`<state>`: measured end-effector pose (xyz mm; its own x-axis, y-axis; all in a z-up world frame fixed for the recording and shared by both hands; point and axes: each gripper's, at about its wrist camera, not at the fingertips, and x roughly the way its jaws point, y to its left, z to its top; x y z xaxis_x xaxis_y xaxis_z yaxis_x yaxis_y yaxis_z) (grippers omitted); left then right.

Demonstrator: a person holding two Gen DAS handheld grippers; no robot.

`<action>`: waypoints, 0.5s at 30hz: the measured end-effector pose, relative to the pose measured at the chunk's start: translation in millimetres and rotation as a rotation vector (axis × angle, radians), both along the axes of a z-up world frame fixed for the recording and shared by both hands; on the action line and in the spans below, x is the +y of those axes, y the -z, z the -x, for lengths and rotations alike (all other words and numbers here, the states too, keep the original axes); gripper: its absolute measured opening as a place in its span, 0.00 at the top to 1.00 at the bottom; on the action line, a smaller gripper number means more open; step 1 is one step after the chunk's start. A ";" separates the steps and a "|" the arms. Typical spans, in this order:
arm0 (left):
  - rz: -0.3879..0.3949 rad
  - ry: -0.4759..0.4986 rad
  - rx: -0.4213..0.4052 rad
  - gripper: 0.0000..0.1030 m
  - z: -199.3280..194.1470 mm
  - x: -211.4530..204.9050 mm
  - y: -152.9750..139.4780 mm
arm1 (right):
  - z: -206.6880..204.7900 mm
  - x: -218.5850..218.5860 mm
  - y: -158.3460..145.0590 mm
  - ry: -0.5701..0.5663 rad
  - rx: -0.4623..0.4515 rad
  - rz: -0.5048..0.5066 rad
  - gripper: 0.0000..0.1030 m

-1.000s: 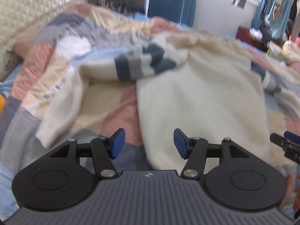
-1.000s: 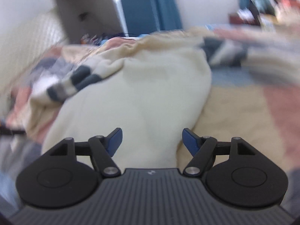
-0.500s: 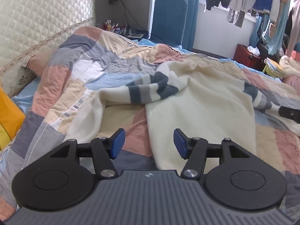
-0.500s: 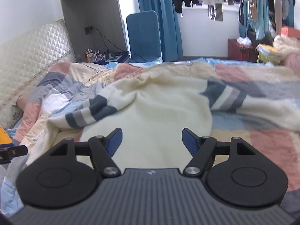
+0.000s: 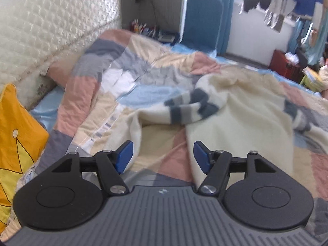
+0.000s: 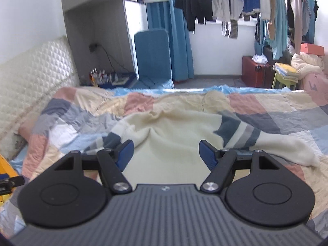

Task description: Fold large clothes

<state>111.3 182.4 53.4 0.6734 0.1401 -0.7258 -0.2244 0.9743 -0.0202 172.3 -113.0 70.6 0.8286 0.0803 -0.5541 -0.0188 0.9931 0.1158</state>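
Cream knit sweater with grey-blue sleeve bands, spread on the patchwork quilt; both tongs empty.

Left wrist view: left gripper has its jaws opening, nothing between them; sweater lies just beyond and to the right, its left sleeve doubled across toward the body. Right wrist view: right gripper is released above the sweater's body, right sleeve trailing right over the quilt. Judgement: pinch that sleeve at the cuff, lay it flat inward.
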 end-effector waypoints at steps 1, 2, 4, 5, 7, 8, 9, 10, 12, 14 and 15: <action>-0.014 -0.022 0.025 0.32 -10.1 5.0 10.3 | -7.1 2.7 9.3 -0.007 0.014 0.006 0.30; -0.011 -0.043 0.058 0.32 -22.3 10.0 21.5 | -13.4 4.8 20.7 -0.014 0.030 0.011 0.30; 0.039 -0.053 0.080 0.32 -45.0 17.9 37.3 | -23.4 7.3 43.7 -0.036 0.070 0.005 0.30; 0.026 -0.040 0.085 0.30 -57.6 19.4 46.4 | -27.4 6.7 54.5 -0.051 0.085 -0.004 0.30; -0.049 -0.037 0.113 0.28 -83.1 22.3 70.4 | -36.7 3.3 75.7 -0.077 0.113 -0.023 0.30; -0.067 -0.061 0.119 0.28 -96.4 28.4 82.8 | -40.4 0.8 84.8 -0.090 0.123 -0.028 0.30; -0.060 -0.076 0.121 0.27 -109.3 35.2 95.4 | -44.4 -2.7 94.3 -0.098 0.132 -0.028 0.30; -0.054 -0.089 0.129 0.27 -122.0 42.7 108.4 | -48.6 -7.0 103.7 -0.104 0.142 -0.025 0.30; -0.087 -0.127 0.150 0.27 -146.4 57.8 137.0 | -54.1 -16.8 119.6 -0.108 0.152 -0.020 0.30; -0.151 -0.150 0.188 0.27 -168.3 69.9 164.9 | -55.9 -28.9 132.9 -0.094 0.162 -0.022 0.30; -0.160 -0.137 0.213 0.27 -179.2 77.4 181.9 | -56.7 -35.1 140.4 -0.083 0.170 -0.025 0.30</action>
